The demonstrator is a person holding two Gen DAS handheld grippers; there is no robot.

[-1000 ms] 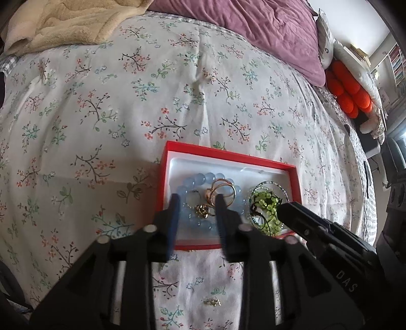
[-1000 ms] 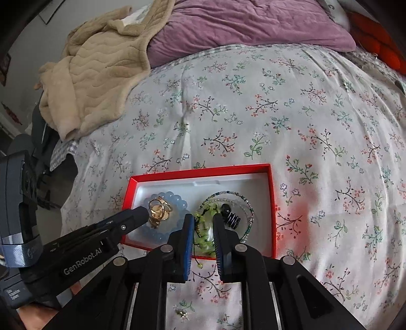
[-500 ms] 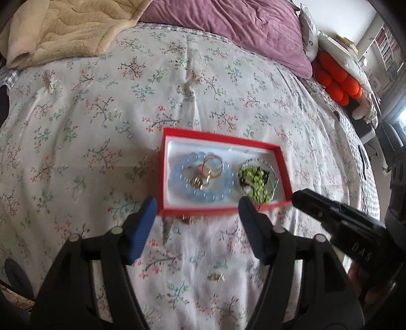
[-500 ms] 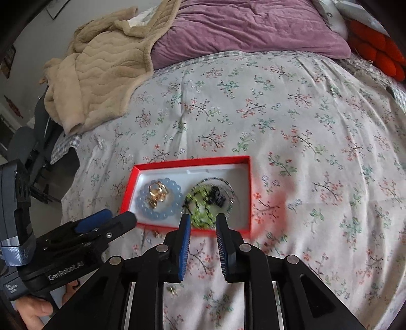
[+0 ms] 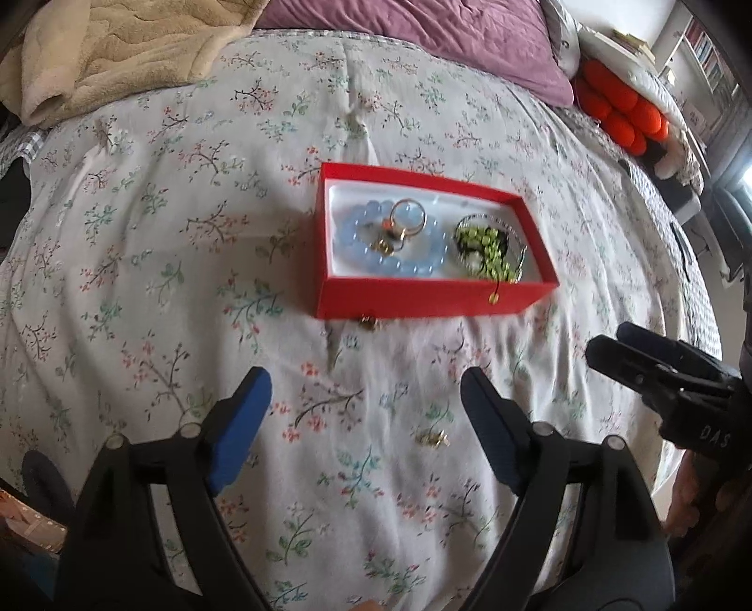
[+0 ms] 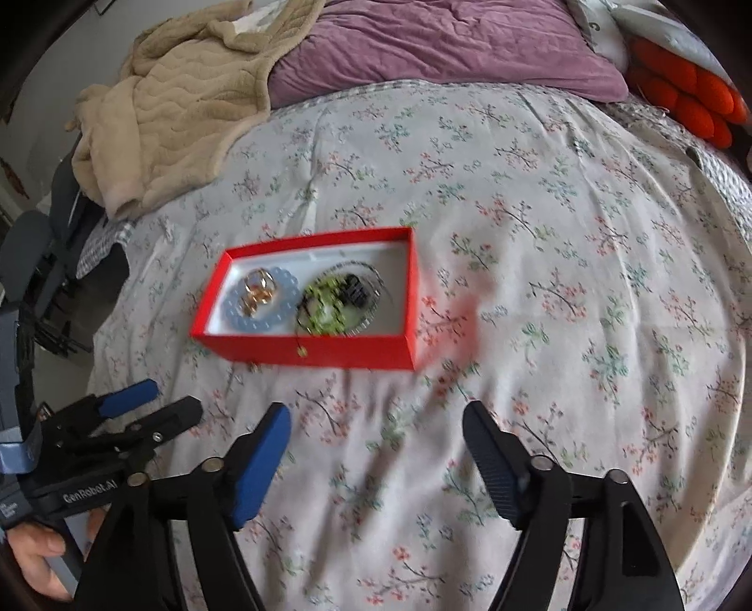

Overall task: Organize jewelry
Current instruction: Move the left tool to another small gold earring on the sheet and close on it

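A red box [image 5: 423, 297] with a white lining sits on the floral bedspread; it also shows in the right wrist view [image 6: 329, 350]. Inside lie a pale blue bead bracelet [image 5: 423, 268], gold rings [image 5: 406, 221] and a green bead bracelet [image 5: 489, 249] with a dark piece [image 6: 353, 289]. A small gold piece [image 5: 369, 322] lies against the box's front wall. Another gold piece [image 5: 432, 438] lies on the spread between my left fingers. My left gripper [image 5: 364, 418] is open and empty, short of the box. My right gripper [image 6: 376, 451] is open and empty too.
A beige blanket [image 6: 178, 108] and a purple pillow [image 6: 446, 42] lie at the head of the bed. Orange cushions [image 6: 691, 94] are at the far right. The bed's left edge drops off near a dark chair [image 6: 47, 263].
Both grippers have pulled back from the box and opened wide; the left opened first, the right in the last half second. The jewelry stays in the box.
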